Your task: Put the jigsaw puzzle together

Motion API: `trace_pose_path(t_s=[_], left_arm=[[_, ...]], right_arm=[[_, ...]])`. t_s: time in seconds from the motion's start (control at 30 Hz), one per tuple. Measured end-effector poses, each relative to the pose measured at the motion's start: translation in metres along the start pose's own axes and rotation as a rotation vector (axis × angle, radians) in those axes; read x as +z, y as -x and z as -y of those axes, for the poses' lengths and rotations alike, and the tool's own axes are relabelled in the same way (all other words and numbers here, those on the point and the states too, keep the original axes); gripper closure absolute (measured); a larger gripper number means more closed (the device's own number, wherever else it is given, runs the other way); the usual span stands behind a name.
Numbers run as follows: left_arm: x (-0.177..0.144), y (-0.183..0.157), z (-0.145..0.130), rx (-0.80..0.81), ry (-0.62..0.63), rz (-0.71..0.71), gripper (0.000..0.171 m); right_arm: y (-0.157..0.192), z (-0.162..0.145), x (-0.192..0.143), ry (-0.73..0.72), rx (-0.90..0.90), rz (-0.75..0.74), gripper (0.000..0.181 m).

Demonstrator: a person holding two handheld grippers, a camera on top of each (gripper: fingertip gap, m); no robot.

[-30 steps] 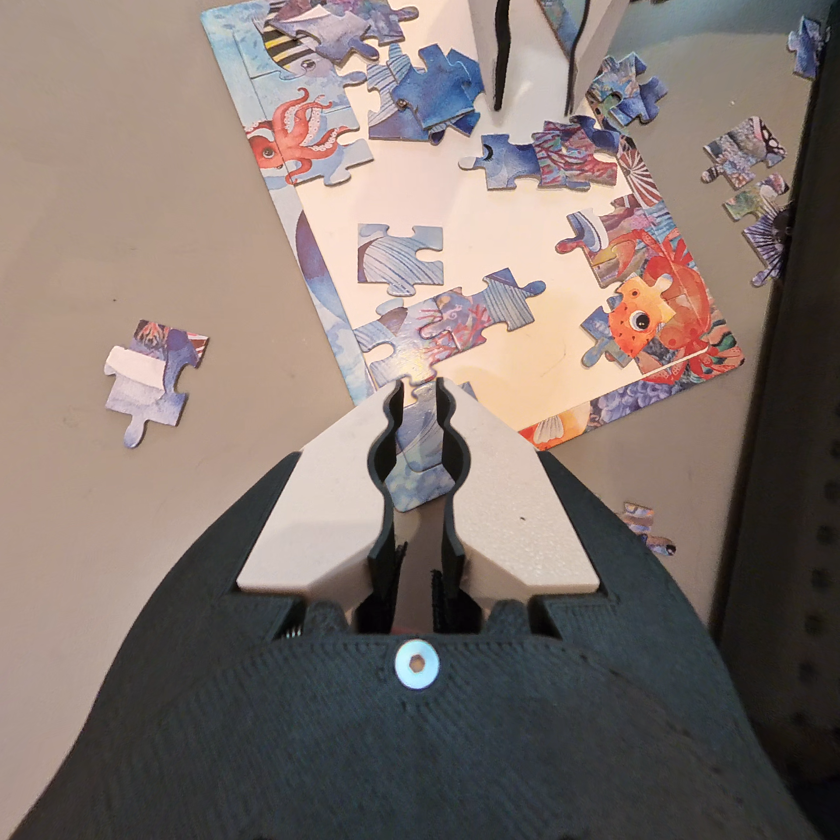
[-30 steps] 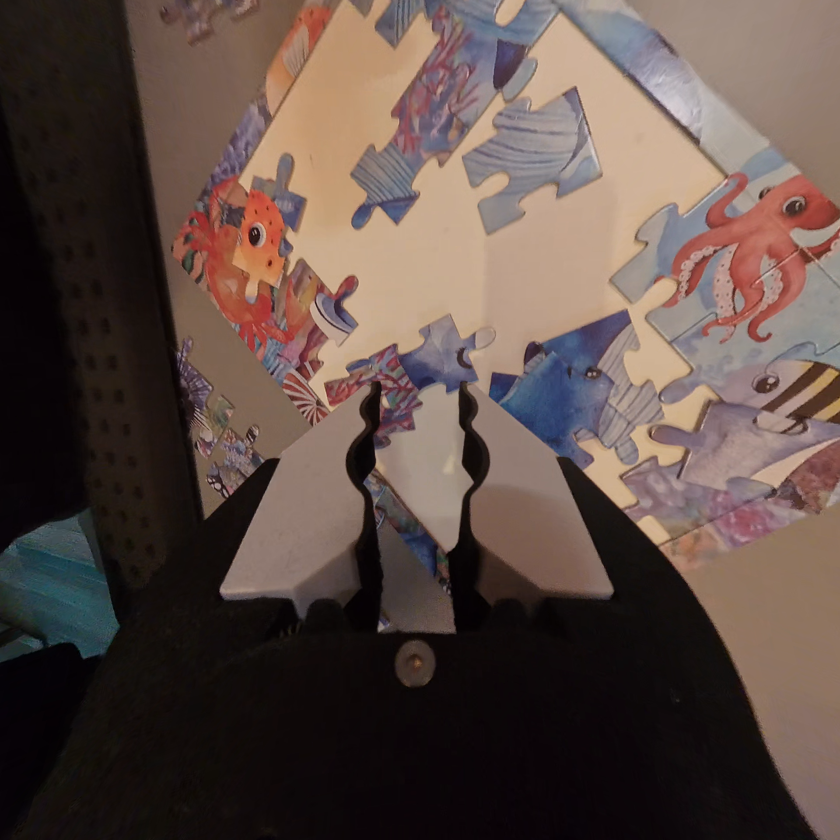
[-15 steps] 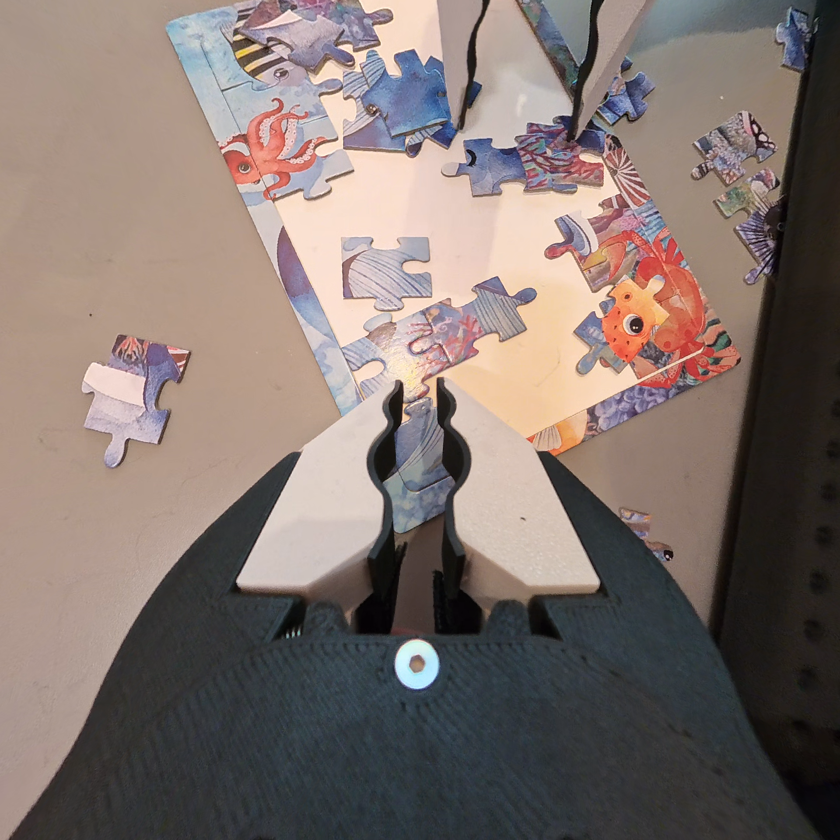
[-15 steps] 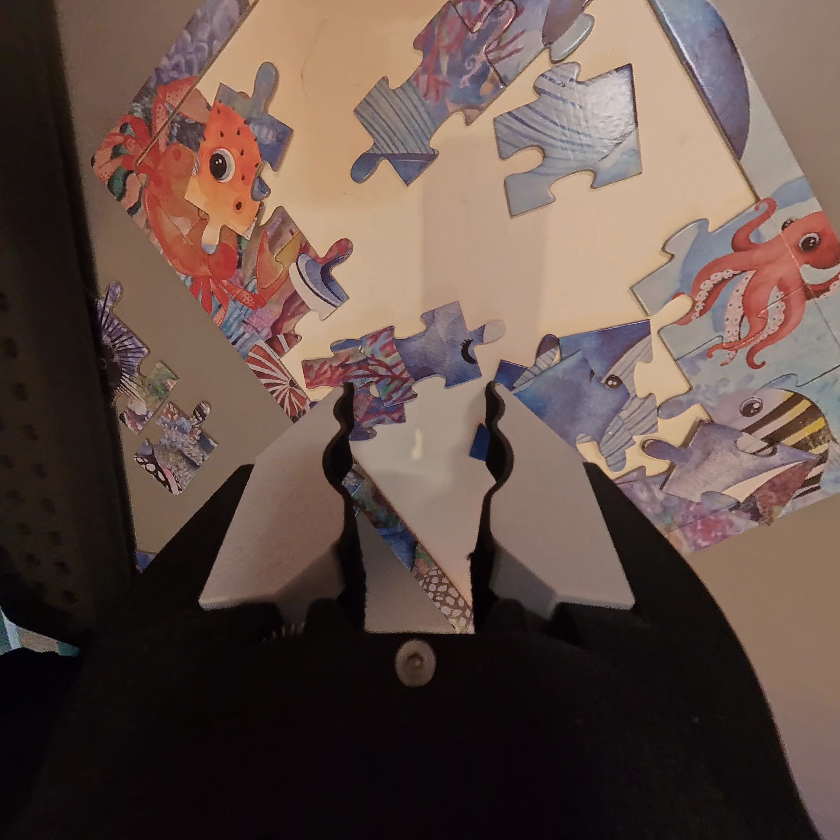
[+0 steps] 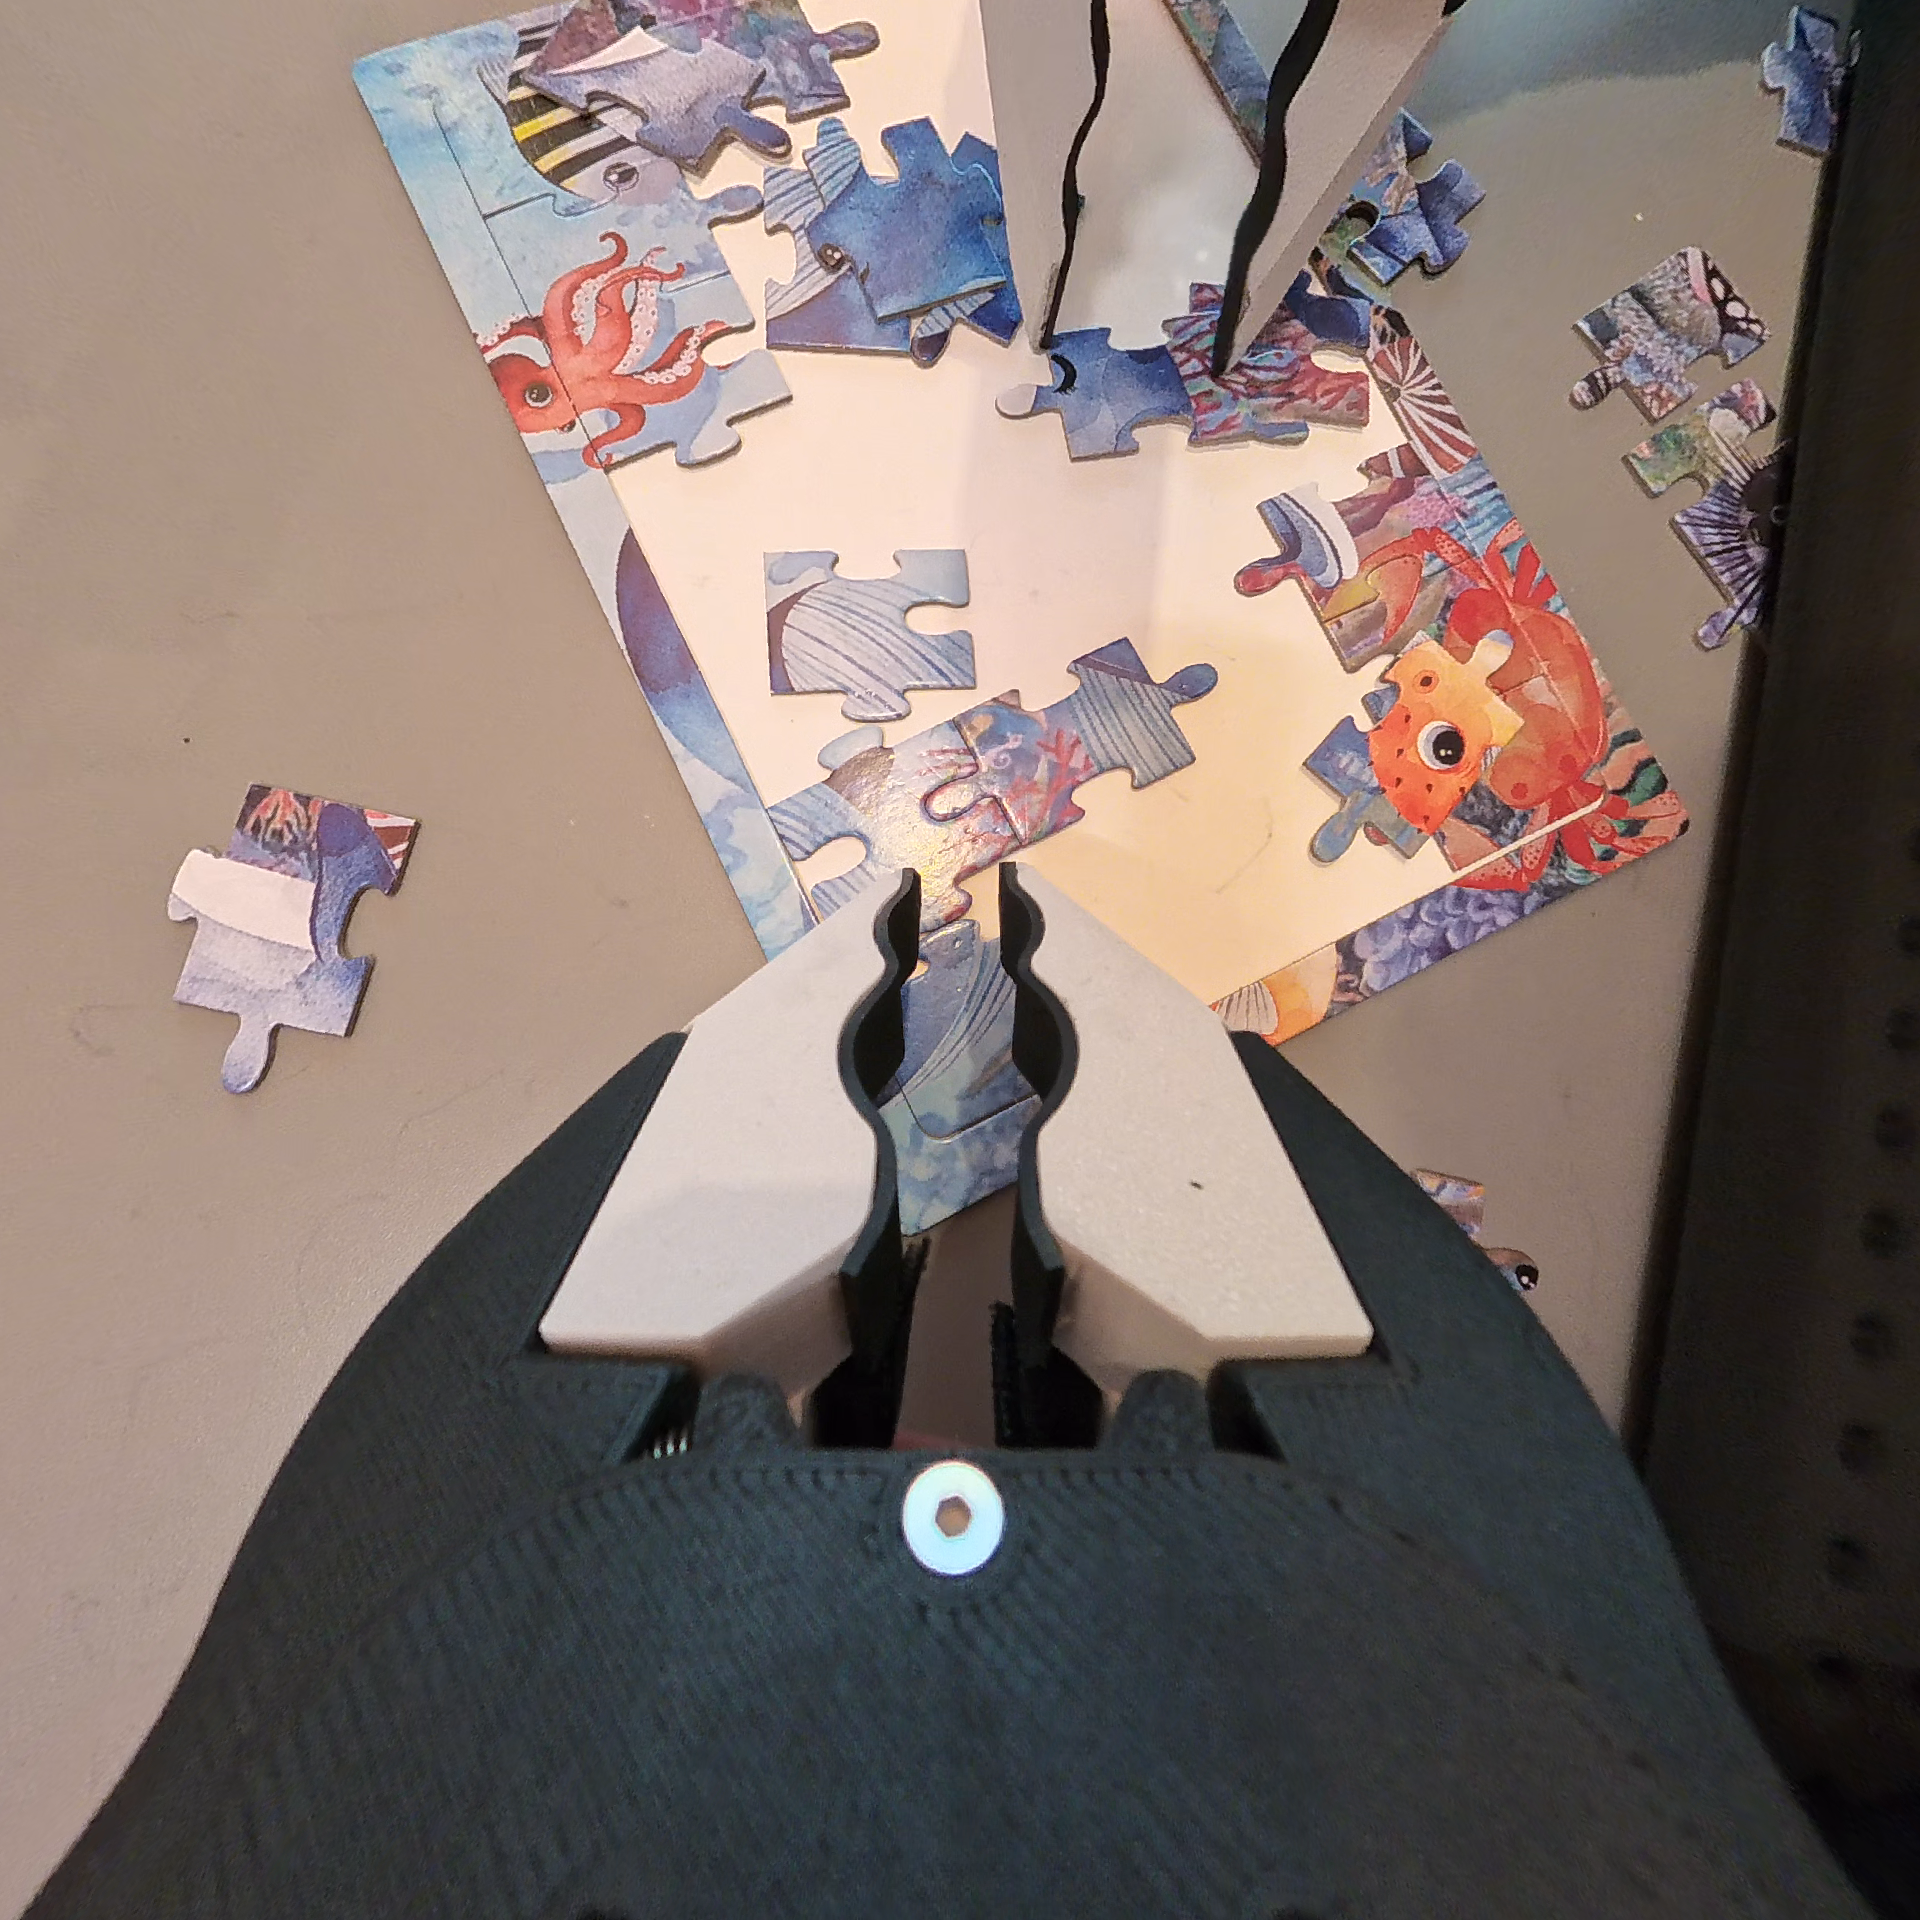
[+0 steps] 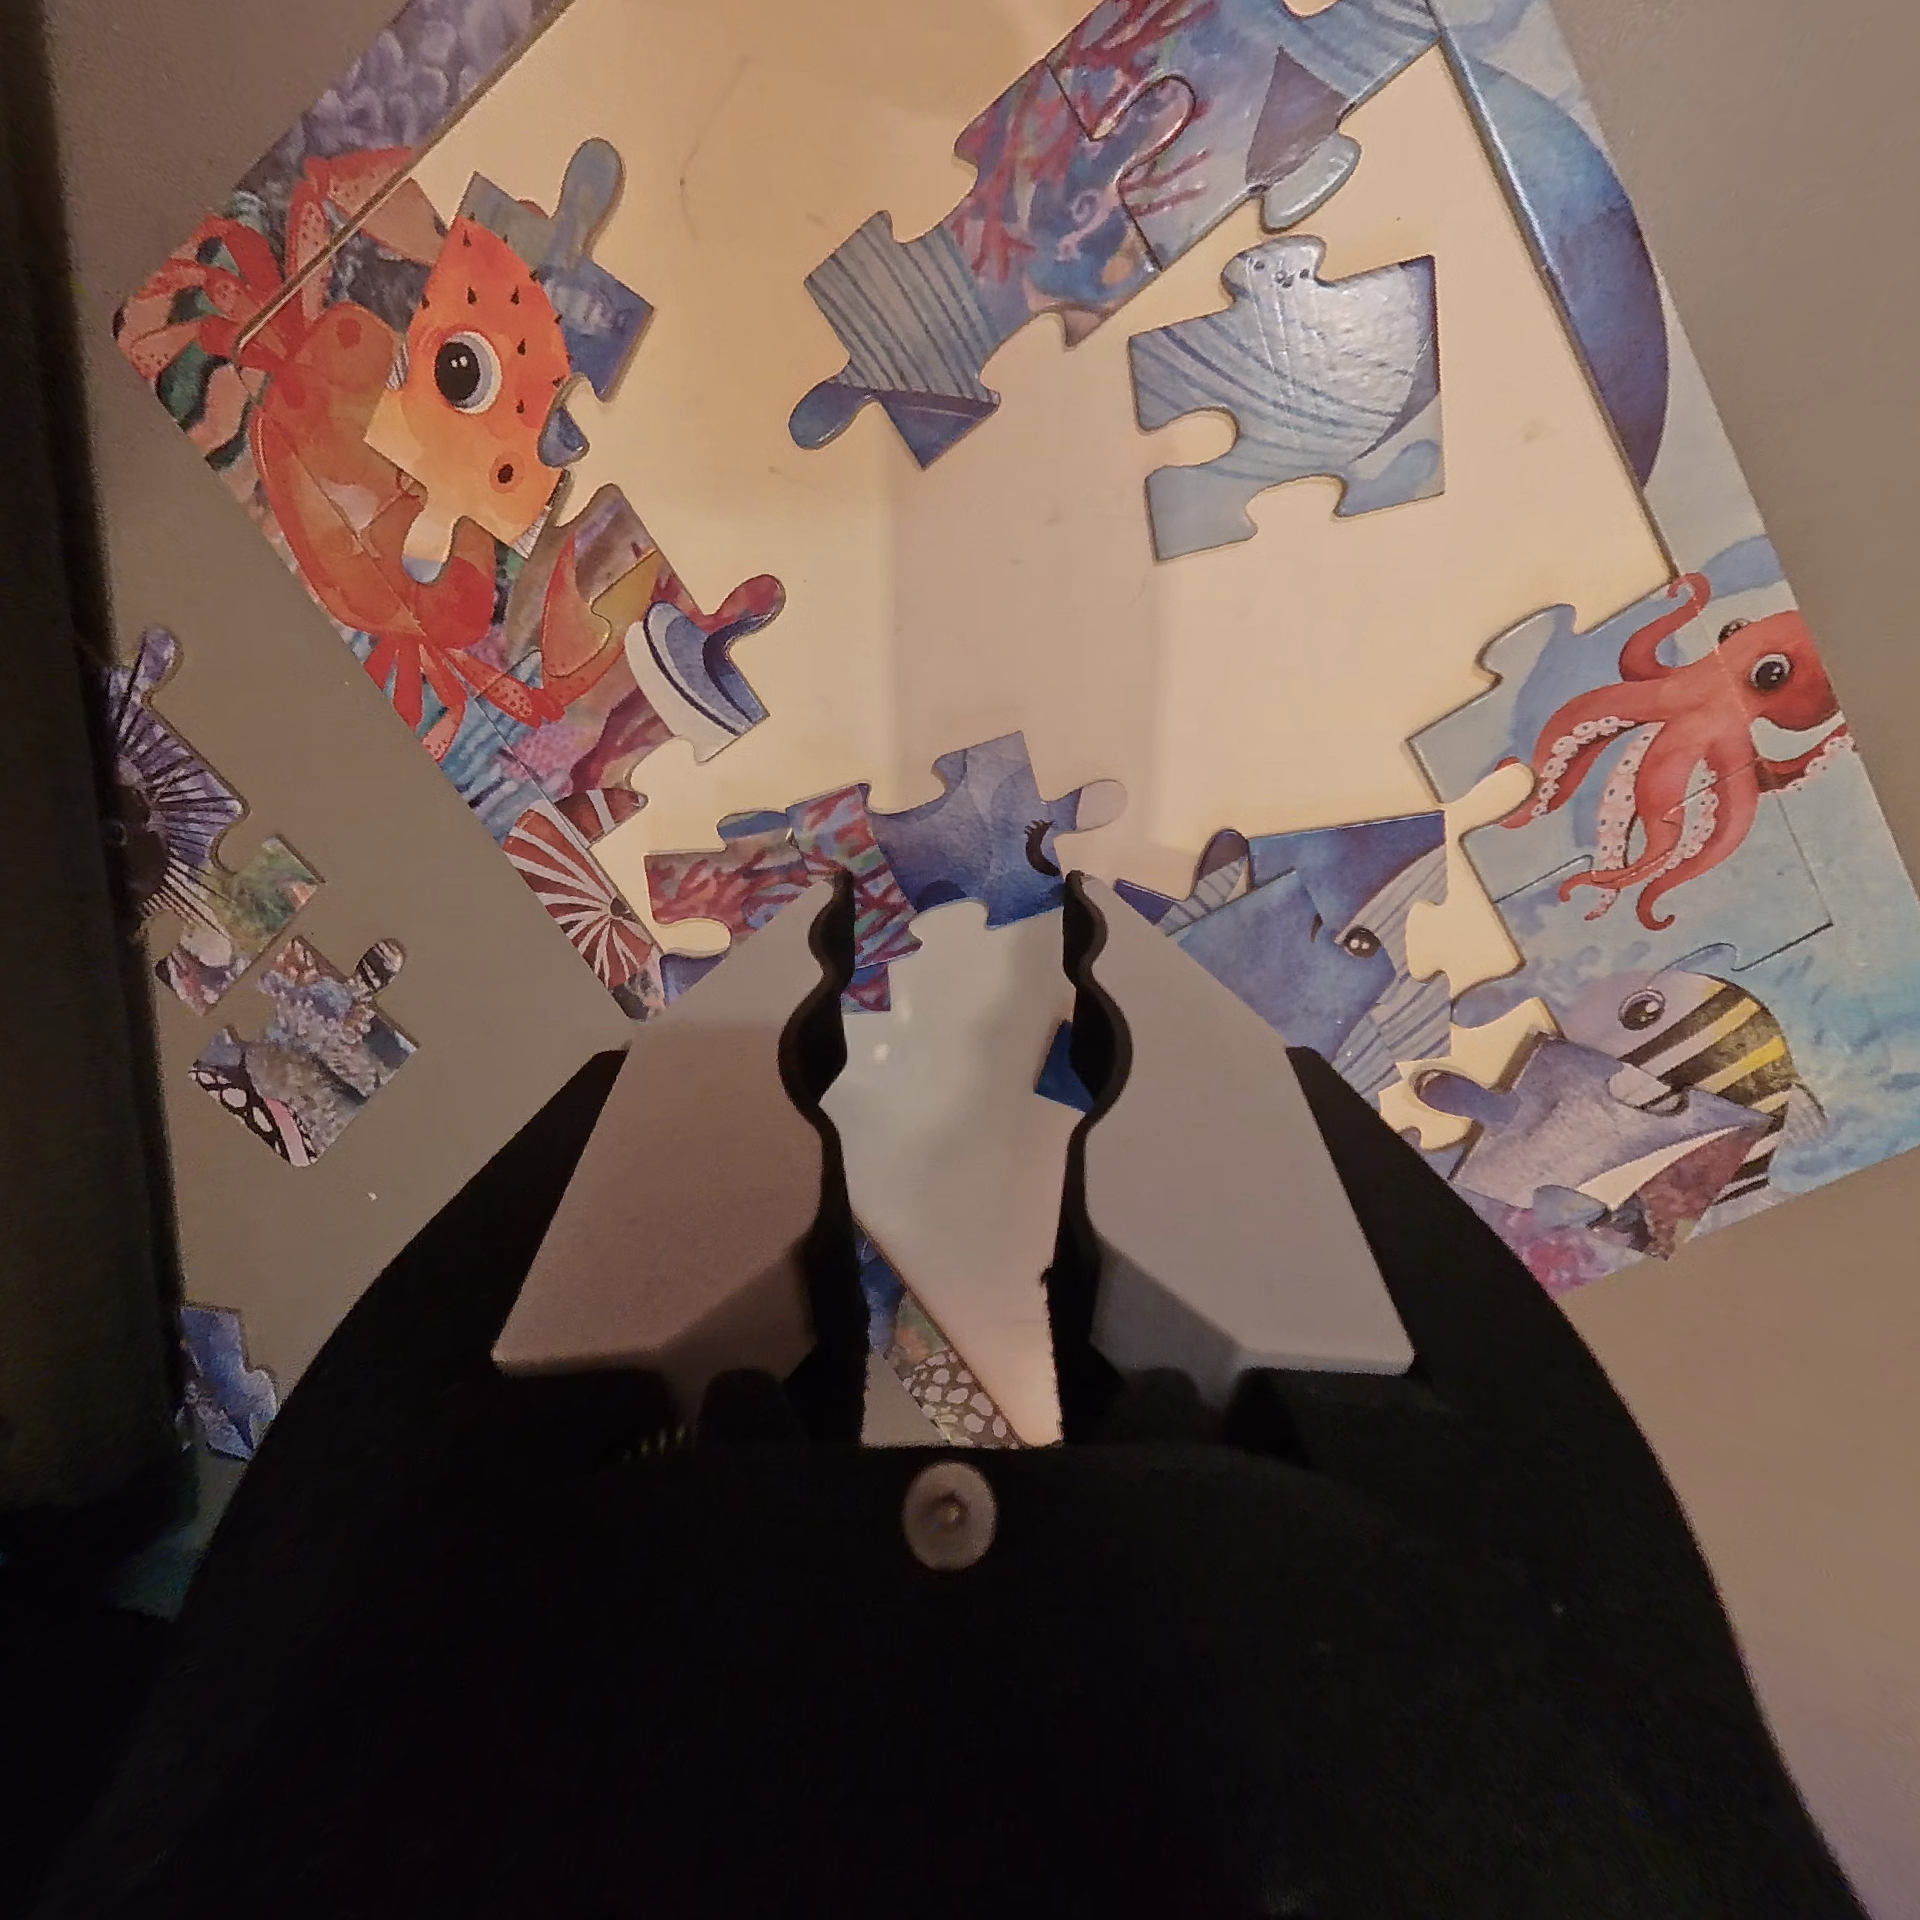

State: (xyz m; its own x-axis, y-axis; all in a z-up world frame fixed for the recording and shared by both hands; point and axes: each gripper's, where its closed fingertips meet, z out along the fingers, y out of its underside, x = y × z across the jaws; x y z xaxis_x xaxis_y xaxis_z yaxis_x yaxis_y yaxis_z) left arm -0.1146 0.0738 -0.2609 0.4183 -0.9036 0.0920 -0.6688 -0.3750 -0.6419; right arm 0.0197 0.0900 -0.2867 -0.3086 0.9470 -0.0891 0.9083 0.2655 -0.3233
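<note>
Fingers [image 5: 748, 1122] of the left gripper [image 5: 956, 883] are closest. There is only a thin gap between them, and nothing is pinched in it. Under the gap lies the near corner of the puzzle board [image 5: 1039, 499]. I cannot tell if the fingers press on it. The board lies flat on the grey table [image 5: 208, 520], turned a bit crooked.

Off to the left of this gripper, away from the board, sits a loose piece with a white strip [image 5: 281, 925]. Just past the fingertips, two joined coral pieces [image 5: 997, 779] rest on the bare cream part of the board. A little farther on is a pale striped piece [image 5: 868, 634], all by itself. Ahead and to the right is the orange crab [image 5: 1496, 707], set in the board's corner. Ahead and to the left is the red octopus [image 5: 613, 343], along the board's edge.

Farthest ahead, the right gripper [image 5: 1138, 353] points down at the board. Its fingers are wide apart and hold nothing. One tip is at the edge of a dark blue piece [image 5: 1112, 400]. The other tip is on a red coral piece [image 5: 1268, 395] that is joined to it. To the left of the right gripper, a few loose pieces [image 6: 260, 997] lie on the table beside the board.
</note>
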Motion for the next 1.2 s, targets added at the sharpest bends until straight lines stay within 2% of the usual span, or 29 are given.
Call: trace_pose_path(t_s=[0.07,0.1,0.23,0.37,0.47,0.53,0.67,0.77,0.97,1.07,1.2], left_arm=[[0.000,0.000,0.000,0.001,-0.001,-0.001,0.159],[0.000,0.000,0.000,0.001,0.000,-0.001,0.159],[0.001,-0.001,0.001,0.004,-0.001,-0.003,0.159],[0.001,-0.002,0.001,0.008,0.001,-0.004,0.159],[0.001,-0.002,0.001,0.008,0.001,-0.005,0.159],[0.002,-0.003,0.001,0.009,0.003,-0.005,0.159],[0.001,-0.003,0.002,0.011,0.001,-0.003,0.159],[0.001,-0.003,0.001,0.013,0.002,0.000,0.159],[-0.003,-0.002,0.002,0.016,-0.005,0.008,0.159],[-0.004,-0.002,0.003,0.017,-0.007,0.011,0.158],[-0.004,-0.002,0.003,0.018,-0.006,0.012,0.158]], right_arm=[[0.001,0.001,0.000,-0.001,-0.003,0.002,0.146],[0.004,0.003,0.000,-0.007,-0.009,0.021,0.158],[0.018,0.013,0.005,-0.029,-0.035,0.083,0.159],[0.019,0.010,0.002,-0.006,-0.022,0.069,0.140],[0.025,0.008,0.003,-0.002,-0.022,0.094,0.116],[0.031,0.010,0.004,-0.002,-0.036,0.108,0.106],[0.036,0.010,0.006,0.017,-0.074,0.094,0.098],[0.036,0.009,0.007,0.039,-0.090,0.062,0.099],[0.032,0.009,0.010,0.105,-0.149,-0.017,0.112],[0.036,0.012,0.011,0.097,-0.179,-0.007,0.123],[0.038,0.013,0.011,0.109,-0.195,-0.010,0.127]])
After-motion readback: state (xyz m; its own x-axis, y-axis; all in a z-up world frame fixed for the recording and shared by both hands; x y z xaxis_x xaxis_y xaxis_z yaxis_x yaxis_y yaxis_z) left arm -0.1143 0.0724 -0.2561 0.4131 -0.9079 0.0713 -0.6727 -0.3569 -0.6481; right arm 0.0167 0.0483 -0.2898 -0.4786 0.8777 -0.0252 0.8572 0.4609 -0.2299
